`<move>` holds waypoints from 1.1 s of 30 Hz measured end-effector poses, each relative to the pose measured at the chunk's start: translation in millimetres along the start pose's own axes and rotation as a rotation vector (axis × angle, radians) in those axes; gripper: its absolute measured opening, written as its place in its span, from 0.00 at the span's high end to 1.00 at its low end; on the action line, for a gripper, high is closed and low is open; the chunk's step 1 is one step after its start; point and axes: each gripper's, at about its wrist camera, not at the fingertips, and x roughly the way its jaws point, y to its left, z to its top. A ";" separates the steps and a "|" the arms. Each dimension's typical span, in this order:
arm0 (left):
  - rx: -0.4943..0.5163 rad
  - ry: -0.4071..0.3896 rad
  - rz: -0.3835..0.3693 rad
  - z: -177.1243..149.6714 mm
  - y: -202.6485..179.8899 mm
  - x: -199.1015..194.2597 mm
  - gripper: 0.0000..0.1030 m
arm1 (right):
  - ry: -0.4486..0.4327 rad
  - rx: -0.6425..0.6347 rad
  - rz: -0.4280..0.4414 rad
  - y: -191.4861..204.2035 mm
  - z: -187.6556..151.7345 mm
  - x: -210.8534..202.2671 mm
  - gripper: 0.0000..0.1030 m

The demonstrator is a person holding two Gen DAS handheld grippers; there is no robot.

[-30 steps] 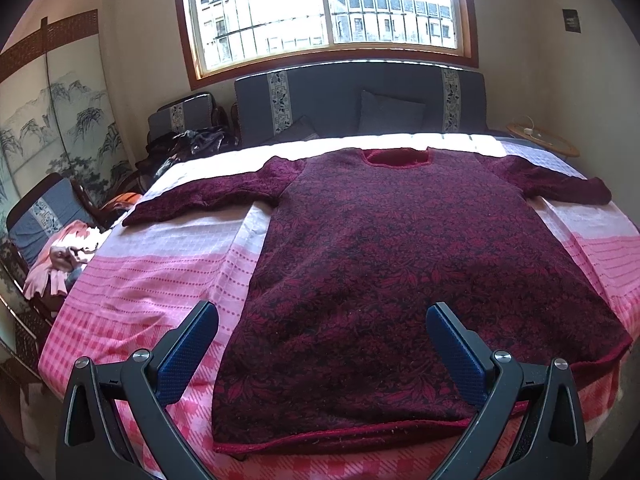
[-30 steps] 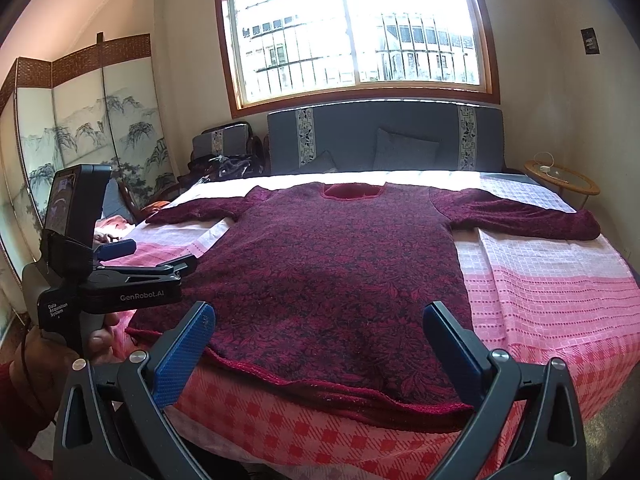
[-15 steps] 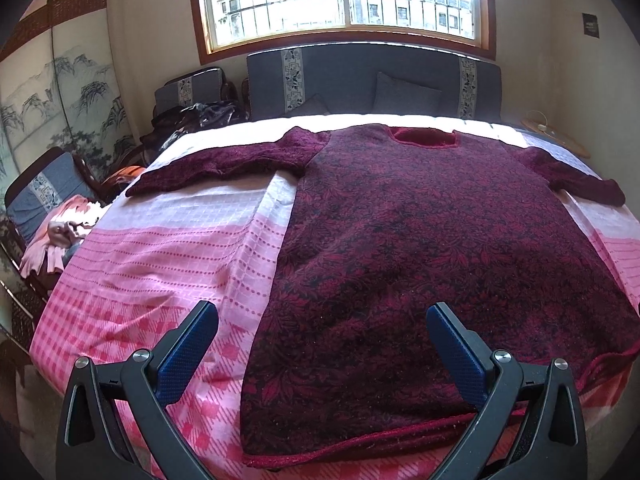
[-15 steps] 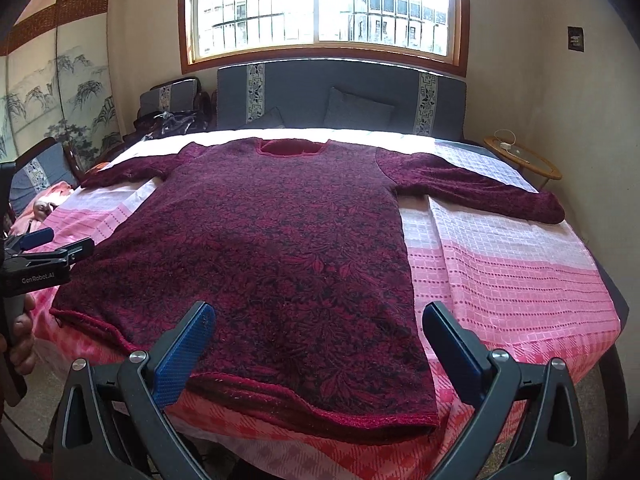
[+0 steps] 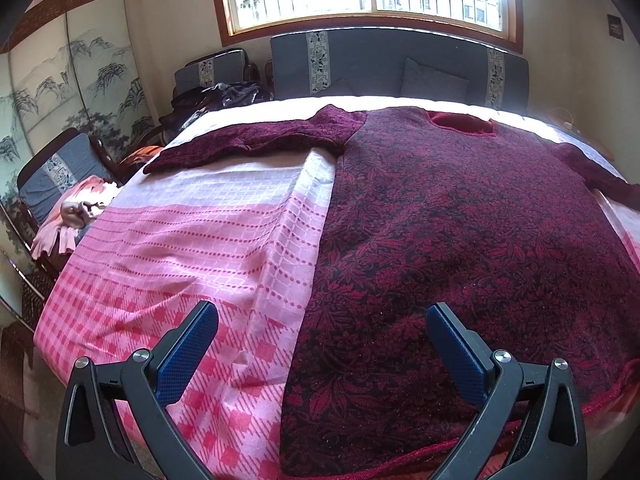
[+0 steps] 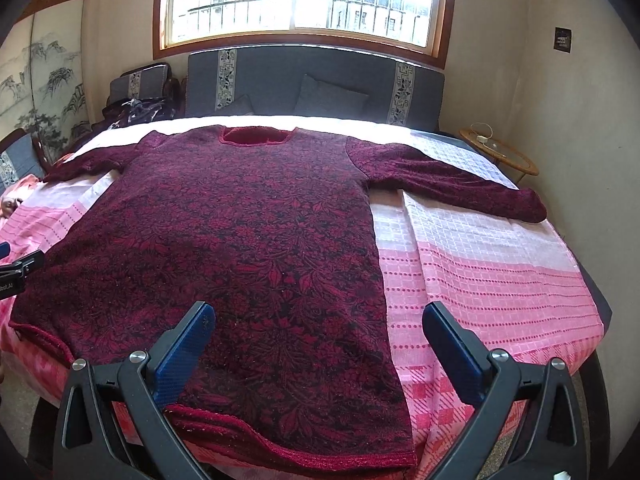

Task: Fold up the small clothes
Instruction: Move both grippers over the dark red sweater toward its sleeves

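Note:
A dark red floral sweater (image 5: 460,248) lies flat on the pink bedspread (image 5: 192,240), neck toward the headboard and both sleeves spread out. It also shows in the right wrist view (image 6: 248,248). My left gripper (image 5: 322,332) is open and empty, above the sweater's lower left edge near the hem. My right gripper (image 6: 318,332) is open and empty, above the sweater's lower right edge near the hem. The left gripper's body (image 6: 16,268) shows at the left edge of the right wrist view.
A grey headboard (image 6: 312,80) with cushions stands under the window. A round side table (image 6: 500,152) stands at the right. Chairs with piled clothes (image 5: 80,216) stand along the bed's left side, with a painted screen (image 5: 60,80) behind them.
Both grippers have moved forward and lower over the foot of the bed. The left one shifted left, the right one shifted right, each now over one side edge of the sweater.

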 end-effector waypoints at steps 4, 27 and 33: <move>0.004 -0.005 0.001 0.8 2.3 5.1 0.00 | 0.007 0.002 -0.006 -1.4 0.9 3.4 0.00; 0.027 0.066 -0.207 -5.3 20.5 31.7 0.04 | 0.063 -0.003 -0.025 -7.4 -4.1 20.4 0.00; -0.002 0.093 -0.254 -9.5 26.7 40.7 0.11 | 0.071 0.000 -0.027 -8.8 -5.7 22.3 0.00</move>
